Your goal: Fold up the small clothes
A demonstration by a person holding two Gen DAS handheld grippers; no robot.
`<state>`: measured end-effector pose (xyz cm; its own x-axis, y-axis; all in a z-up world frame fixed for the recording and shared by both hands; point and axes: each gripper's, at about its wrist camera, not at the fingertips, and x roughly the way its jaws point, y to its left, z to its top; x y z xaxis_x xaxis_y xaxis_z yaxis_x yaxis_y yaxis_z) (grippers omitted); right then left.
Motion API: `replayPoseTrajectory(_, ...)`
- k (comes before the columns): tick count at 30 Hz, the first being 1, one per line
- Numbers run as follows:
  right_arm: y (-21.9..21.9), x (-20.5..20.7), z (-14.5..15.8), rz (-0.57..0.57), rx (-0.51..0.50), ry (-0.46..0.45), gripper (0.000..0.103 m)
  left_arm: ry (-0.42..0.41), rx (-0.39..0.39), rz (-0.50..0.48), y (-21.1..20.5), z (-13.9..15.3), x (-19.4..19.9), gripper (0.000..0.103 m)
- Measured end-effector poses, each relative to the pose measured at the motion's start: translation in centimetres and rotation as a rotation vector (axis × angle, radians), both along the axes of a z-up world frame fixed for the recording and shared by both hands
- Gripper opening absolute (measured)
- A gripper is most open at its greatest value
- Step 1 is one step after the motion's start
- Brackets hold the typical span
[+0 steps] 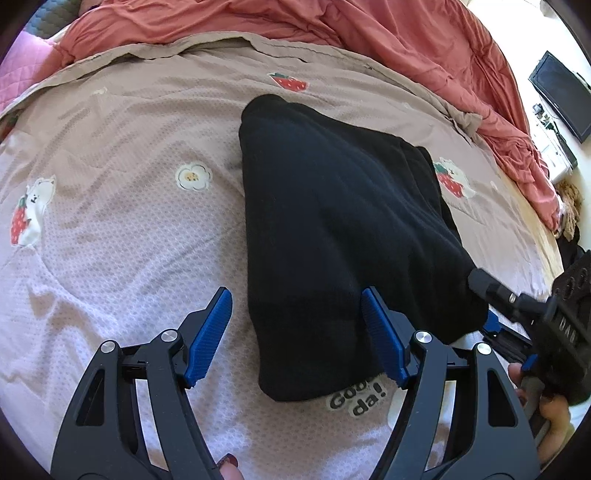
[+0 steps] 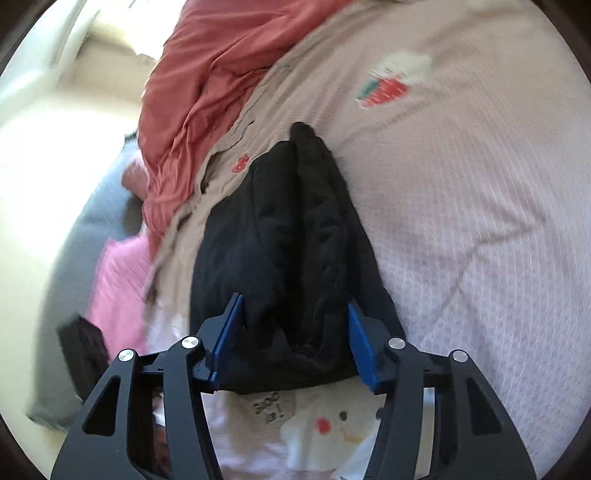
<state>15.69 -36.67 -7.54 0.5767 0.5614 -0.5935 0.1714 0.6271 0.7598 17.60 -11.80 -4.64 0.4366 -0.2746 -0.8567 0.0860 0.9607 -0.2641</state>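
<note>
1. One black garment (image 1: 332, 229), knit, lies folded into a long wedge on the bed's printed cover (image 1: 129, 240). Narrow end points away towards the red quilt (image 1: 258, 26); wide end is nearest both tongs.
2. Two tongs in play. Left tongs (image 1: 297, 332): jaws well apart, two blue pads (image 1: 208, 332) visible. The garment's near left corner sits in the gap; right pad is at the cloth, left pad is clear of it over bare cover. No grip.
3. Right tongs (image 2: 295, 341): jaws roughly half apart, straddling the garment's bunched wide end. Both blue pads (image 2: 360, 347) look to sit at the cloth's flanks; view is motion-blurred, so I cannot tell if they pinch it.
4. In the left wrist view the right tongs enter from the right edge, tip at the garment's near right corner, a hand (image 1: 546, 413) on the handle.
5. Cover prints counted in the left wrist view: two bear-with-strawberry motifs, one lone strawberry (image 1: 288, 81), one flower (image 1: 192, 176), one partly hidden text patch (image 1: 356, 400).
6. One pink pillow (image 2: 118, 280) beside the red quilt; one dark screen (image 1: 561, 96) on the far wall.
</note>
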Motion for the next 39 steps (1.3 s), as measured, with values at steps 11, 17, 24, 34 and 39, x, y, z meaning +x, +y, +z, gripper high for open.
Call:
replayPoseTrajectory(11,0.3,0.8,2.9,0.083,-0.226,-0.061,0.015,-0.011,0.046,-0.069,-2.7,0.2,-1.8,0.065)
replayPoseTrajectory(17,0.2,1.2,1.1,0.099,-0.277,0.023,0.018,-0.015,0.062,-0.064,-2.8,0.2,-2.1,0.066)
replayPoseTrajectory(24,-0.3,1.0,1.1,0.081,-0.269,0.031,0.027,-0.091,0.086,-0.068,-2.9,2.4,-2.1,0.067)
replayPoseTrajectory(34,-0.9,0.9,1.8,0.05,-0.259,0.025,0.042,-0.058,0.098,-0.076,-3.4,1.5,-1.9,0.067)
replayPoseTrajectory(39,-1.1,0.7,3.1,0.015,-0.29,-0.041,0.042,-0.048,0.109,-0.079,-3.3,1.1,-2.0,0.067)
